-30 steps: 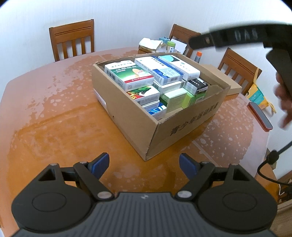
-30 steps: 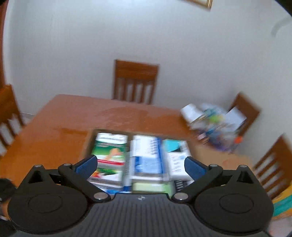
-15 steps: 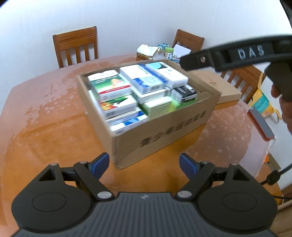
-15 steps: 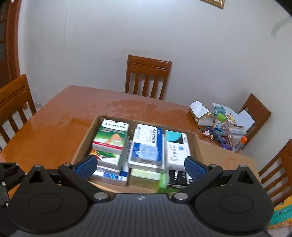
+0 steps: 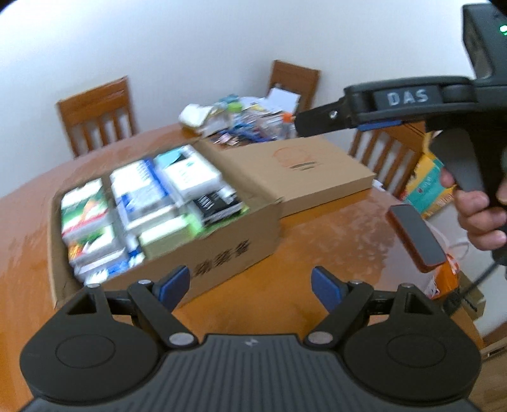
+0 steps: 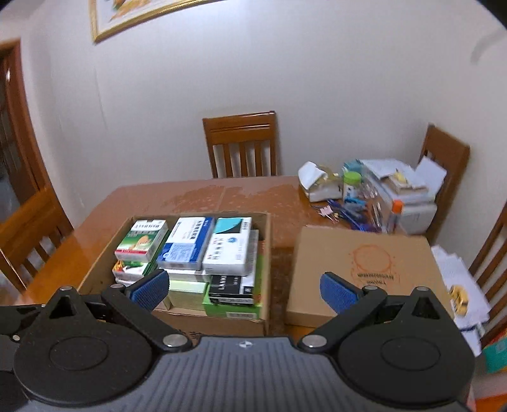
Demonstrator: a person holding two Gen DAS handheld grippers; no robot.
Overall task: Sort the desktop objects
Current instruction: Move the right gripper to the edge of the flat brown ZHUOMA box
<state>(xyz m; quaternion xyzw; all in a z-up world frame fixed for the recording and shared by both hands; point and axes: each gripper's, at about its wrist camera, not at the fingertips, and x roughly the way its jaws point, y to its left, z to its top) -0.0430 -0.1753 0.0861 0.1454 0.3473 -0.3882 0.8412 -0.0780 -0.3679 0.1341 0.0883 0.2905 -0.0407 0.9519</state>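
Note:
An open cardboard box [image 5: 228, 253] packed with several medicine boxes [image 5: 139, 193] stands on the wooden table; it also shows in the right wrist view [image 6: 267, 247]. A flat closed carton [image 6: 364, 269] lies to its right, also in the left wrist view [image 5: 301, 171]. A heap of small desk items [image 6: 364, 193] lies at the table's far right corner. My left gripper [image 5: 250, 286] is open and empty, just in front of the open box. My right gripper [image 6: 242, 290] is open and empty, above the near edge of the box. Its body [image 5: 412, 104] shows in the left wrist view.
A dark phone in a red case [image 5: 415, 237] lies near the table's right edge. Wooden chairs [image 6: 242, 142] stand around the table. A framed picture [image 6: 133, 16] hangs on the wall. Bags and papers [image 6: 456, 279] sit to the right of the table.
My left gripper has swung right, so the box now sits to its left. My right gripper has turned right, bringing the flat carton and the far-corner heap into view. Both stay open.

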